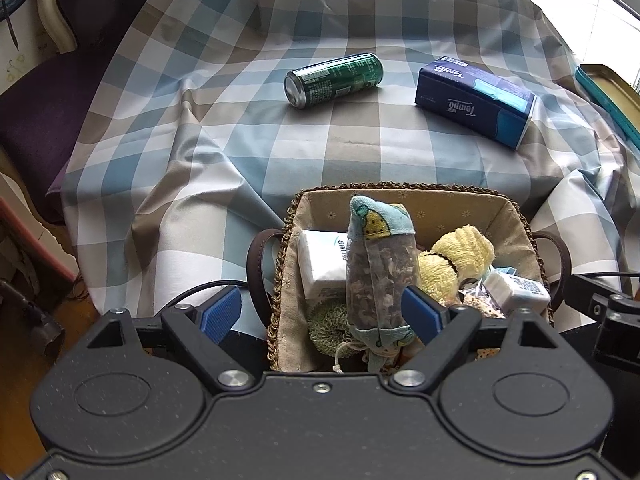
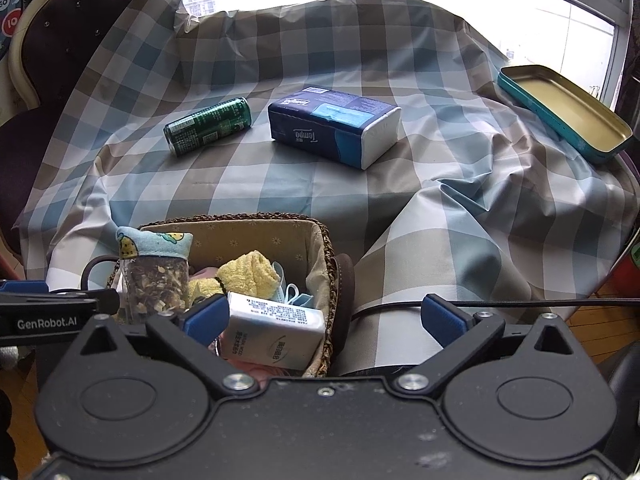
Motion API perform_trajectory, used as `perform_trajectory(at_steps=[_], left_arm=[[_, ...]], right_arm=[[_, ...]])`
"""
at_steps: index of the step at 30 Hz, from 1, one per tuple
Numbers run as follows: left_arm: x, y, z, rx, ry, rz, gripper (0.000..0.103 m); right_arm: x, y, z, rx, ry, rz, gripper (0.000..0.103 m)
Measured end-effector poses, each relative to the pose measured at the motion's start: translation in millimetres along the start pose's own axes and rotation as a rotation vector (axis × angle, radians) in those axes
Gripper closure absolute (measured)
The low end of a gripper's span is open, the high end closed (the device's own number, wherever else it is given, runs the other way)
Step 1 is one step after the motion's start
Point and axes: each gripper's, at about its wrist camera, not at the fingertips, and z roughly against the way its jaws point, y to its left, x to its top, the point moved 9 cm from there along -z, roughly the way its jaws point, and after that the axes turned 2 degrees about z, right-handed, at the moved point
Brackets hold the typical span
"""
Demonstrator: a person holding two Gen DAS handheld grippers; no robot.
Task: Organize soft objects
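A woven basket [image 1: 400, 190] [image 2: 224, 219] with a cloth lining stands at the near edge of the checked tablecloth. In it are a mesh sachet [image 1: 376, 276] [image 2: 158, 276] with blue fabric ends standing upright, a yellow plush toy [image 1: 456, 256] [image 2: 248, 276], white tissue packs [image 1: 320, 264] [image 2: 276, 332] and a blue face mask [image 2: 292, 294]. My left gripper [image 1: 322, 312] is open astride the basket's left wall, the sachet leaning against its right finger. My right gripper [image 2: 326, 316] is open wide astride the right wall, above the near tissue pack.
A green can [image 1: 334, 80] [image 2: 208, 126] lies on its side mid-table, with a navy Tempo tissue pack [image 1: 476, 100] [image 2: 334, 126] to its right. A teal tin tray [image 2: 560, 112] sits at the far right edge. A dark upholstered chair [image 2: 60, 40] stands left.
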Motion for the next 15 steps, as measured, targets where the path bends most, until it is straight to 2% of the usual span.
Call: perform_trajectory(at_steps=[15], left_arm=[[-4.5, -0.6, -4.9, 0.005, 0.042, 0.007, 0.017]], right_arm=[[-2.1, -1.9, -5.2, -0.01, 0.027, -0.014, 0.0]])
